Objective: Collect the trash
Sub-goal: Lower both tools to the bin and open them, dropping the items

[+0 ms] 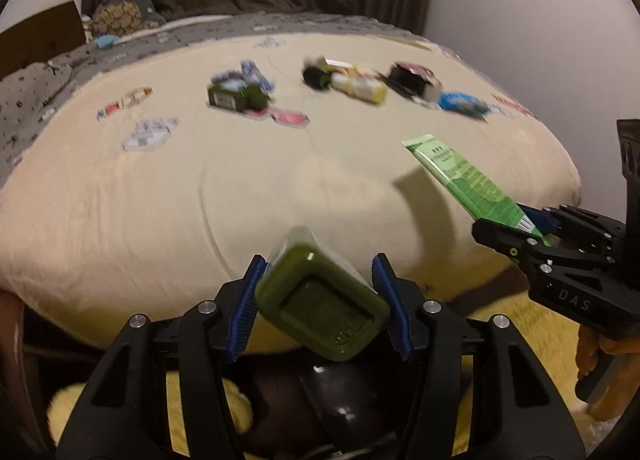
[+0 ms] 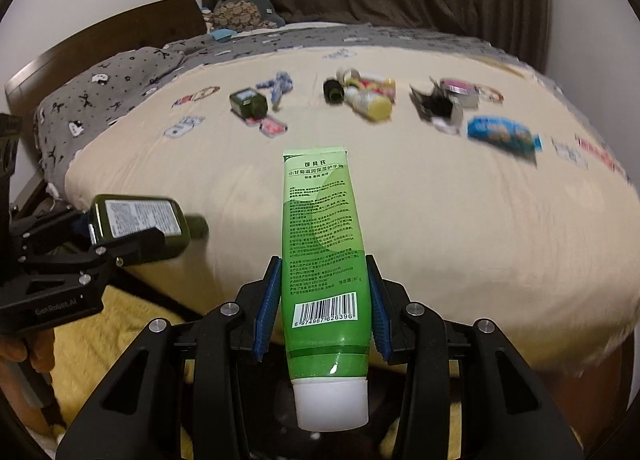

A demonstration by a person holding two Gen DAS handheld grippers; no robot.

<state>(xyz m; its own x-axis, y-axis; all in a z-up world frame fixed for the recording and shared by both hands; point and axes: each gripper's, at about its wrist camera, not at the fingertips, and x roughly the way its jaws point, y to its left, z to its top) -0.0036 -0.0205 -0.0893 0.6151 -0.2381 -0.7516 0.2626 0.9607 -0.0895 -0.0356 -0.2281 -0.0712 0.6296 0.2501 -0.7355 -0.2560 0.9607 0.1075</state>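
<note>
The left gripper is clenched on a dark green bottle, which is being held base-first toward the camera in the lower centre of the left wrist view. The right gripper is clenched on a light green tube, which is being gripped low on its body, with the white cap hanging toward the camera at the bottom centre of the right wrist view. Both items are being carried just off the near edge of the bed.

No bin is being shown clearly in either view; only a dark shape is being glimpsed beneath the left gripper, and its nature cannot be told.

The step in hand is judged to be transport to disposal. Both grips are best kept closed until each item is being held directly over the receptacle. The bottle is being held tilted, so slippage is being considered possible.

Further trash is lying across the upper middle of the bed: a second green bottle, a yellow bottle and a blue wrapper.
</note>
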